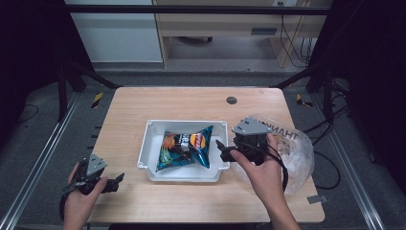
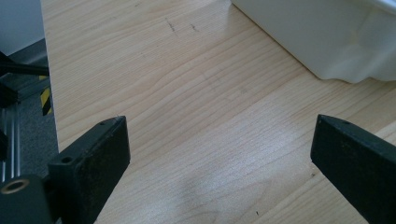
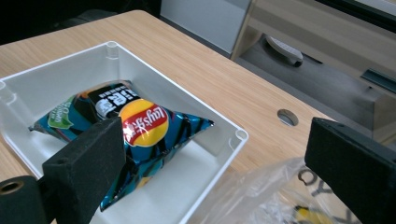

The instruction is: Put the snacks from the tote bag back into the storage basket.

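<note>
Chip bag [image 1: 186, 147] lying flat inside the white tray [image 1: 149, 139], puffed with air, foil glossy. Probably very light, soft and crushable, slippery across the belly; best pinched at a crimped end seam or corner, gently, to spare the chips. Right tongs [image 1: 221, 148] spread wide, holding nothing, poised just beside the tray's right wall, above the clear plastic bag [image 1: 299, 158] resting right of the tray. Left tongs [image 1: 116, 181] likewise wide and bare, low over the desk [image 1: 143, 103] off the tray's near left corner.
</note>
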`<state>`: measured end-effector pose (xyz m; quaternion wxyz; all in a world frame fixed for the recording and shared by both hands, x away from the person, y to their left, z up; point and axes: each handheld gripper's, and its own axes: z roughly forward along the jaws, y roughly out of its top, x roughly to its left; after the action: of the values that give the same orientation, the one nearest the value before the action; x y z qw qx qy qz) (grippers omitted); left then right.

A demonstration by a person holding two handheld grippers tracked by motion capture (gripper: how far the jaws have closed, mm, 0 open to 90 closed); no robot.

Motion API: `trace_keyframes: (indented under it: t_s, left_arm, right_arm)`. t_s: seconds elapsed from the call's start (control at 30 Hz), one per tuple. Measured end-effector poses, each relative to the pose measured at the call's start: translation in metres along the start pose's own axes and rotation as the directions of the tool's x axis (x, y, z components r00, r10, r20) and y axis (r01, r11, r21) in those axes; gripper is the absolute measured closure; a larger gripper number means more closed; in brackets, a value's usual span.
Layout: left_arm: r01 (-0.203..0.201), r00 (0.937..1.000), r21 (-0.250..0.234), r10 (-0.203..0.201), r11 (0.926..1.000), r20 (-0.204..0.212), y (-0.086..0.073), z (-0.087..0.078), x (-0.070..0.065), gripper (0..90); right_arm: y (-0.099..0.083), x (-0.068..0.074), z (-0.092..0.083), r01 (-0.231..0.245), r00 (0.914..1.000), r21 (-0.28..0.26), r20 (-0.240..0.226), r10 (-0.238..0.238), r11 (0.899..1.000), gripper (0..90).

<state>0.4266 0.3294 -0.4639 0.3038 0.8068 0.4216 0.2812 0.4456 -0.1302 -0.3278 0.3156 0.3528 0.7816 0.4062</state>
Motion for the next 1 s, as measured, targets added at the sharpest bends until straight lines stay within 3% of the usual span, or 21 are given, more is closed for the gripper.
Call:
trace_keyframes:
  t_s: [1.0]
  left_arm:
    - [-0.001, 1.0000, 0.001, 0.001, 1.0000, -0.001, 0.000, 0.000, 0.000, 4.3]
  right_arm:
    - [-0.060, -0.014, -0.014, -0.093, 0.9920, 0.056, 0.091, 0.087, 0.994, 5.8]
